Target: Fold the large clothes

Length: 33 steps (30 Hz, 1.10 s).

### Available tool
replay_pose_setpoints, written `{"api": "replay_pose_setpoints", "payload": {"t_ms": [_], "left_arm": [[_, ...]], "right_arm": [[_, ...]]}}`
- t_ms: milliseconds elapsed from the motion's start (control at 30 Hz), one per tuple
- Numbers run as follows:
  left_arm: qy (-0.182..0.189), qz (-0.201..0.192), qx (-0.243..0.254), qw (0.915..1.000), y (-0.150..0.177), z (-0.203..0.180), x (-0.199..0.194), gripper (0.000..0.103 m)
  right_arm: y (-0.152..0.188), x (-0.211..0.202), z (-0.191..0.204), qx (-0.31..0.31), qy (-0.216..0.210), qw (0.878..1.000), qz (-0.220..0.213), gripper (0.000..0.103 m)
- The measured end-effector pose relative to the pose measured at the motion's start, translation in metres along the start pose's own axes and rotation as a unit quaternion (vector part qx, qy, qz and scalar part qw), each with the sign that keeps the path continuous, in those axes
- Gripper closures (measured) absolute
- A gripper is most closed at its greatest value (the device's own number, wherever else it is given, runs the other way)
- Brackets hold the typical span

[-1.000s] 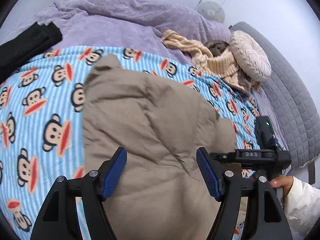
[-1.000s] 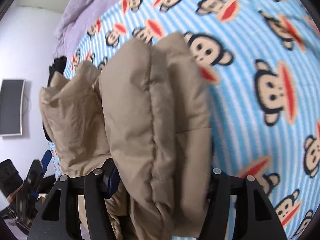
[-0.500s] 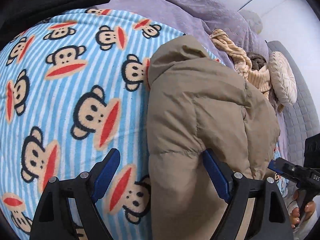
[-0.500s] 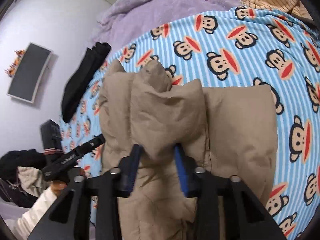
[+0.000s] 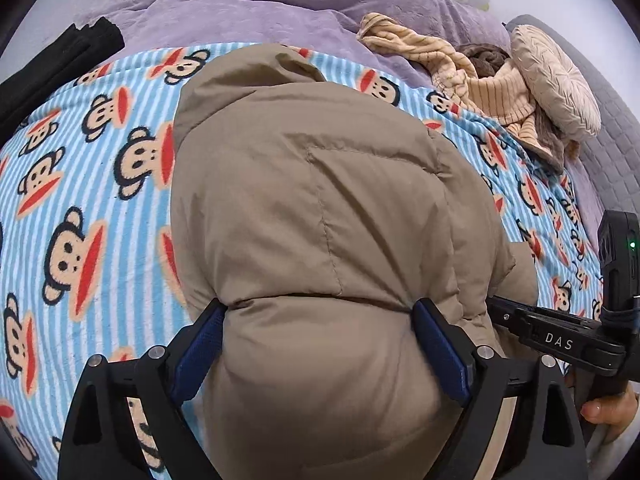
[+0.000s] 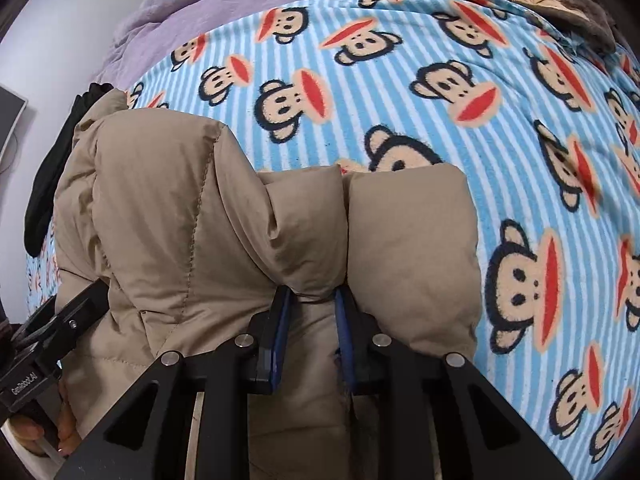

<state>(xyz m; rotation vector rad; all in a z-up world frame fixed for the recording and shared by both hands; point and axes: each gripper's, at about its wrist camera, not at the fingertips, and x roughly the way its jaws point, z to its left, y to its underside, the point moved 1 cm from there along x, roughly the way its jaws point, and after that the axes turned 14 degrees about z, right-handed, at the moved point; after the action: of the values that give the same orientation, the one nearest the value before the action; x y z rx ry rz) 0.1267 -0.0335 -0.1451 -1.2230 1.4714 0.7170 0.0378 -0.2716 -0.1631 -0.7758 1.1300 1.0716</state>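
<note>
Right tongs (image 6: 310, 300) clamped narrow on a pinched fold of the tan puffer jacket (image 5: 320, 208). Left tongs (image 5: 320, 336) wide, pads touching a puffed section on both sides. Jacket lies bunched at near edge of bed, on monkey-print blanket (image 5: 100, 200); purple duvet (image 5: 260, 0) beyond.

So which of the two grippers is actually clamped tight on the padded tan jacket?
The right gripper: its blue pads pinch a fold of the padded tan jacket. The left gripper only straddles it, wide open.
</note>
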Motion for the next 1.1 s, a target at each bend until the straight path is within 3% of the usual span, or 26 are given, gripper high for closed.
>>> {"api": "replay_pose_setpoints", "payload": {"t_ms": [200, 467, 633, 933, 1100], "left_arm": [[-0.003, -0.001, 0.006, 1.0000, 0.008, 0.007, -0.003, 0.010], [-0.005, 0.000, -0.006, 1.0000, 0.009, 0.010, -0.004, 0.009], [-0.012, 0.006, -0.012, 0.9998, 0.010, 0.009, -0.009, 0.009], [-0.038, 0.019, -0.014, 0.9990, 0.031, 0.005, -0.037, 0.009], [-0.061, 0.026, -0.011, 0.9977, 0.055, 0.006, -0.061, 0.009]], "right_arm": [[0.017, -0.024, 0.002, 0.015, -0.007, 1.000, 0.005, 0.076], [0.075, -0.062, 0.021, -0.016, 0.006, 1.000, -0.017, 0.076], [0.096, -0.052, 0.014, 0.001, 0.001, 1.000, 0.004, 0.075], [0.098, -0.025, 0.010, -0.001, 0.025, 0.999, 0.020, 0.062], [0.103, -0.038, 0.014, 0.017, 0.021, 0.999, 0.027, 0.059]]}}
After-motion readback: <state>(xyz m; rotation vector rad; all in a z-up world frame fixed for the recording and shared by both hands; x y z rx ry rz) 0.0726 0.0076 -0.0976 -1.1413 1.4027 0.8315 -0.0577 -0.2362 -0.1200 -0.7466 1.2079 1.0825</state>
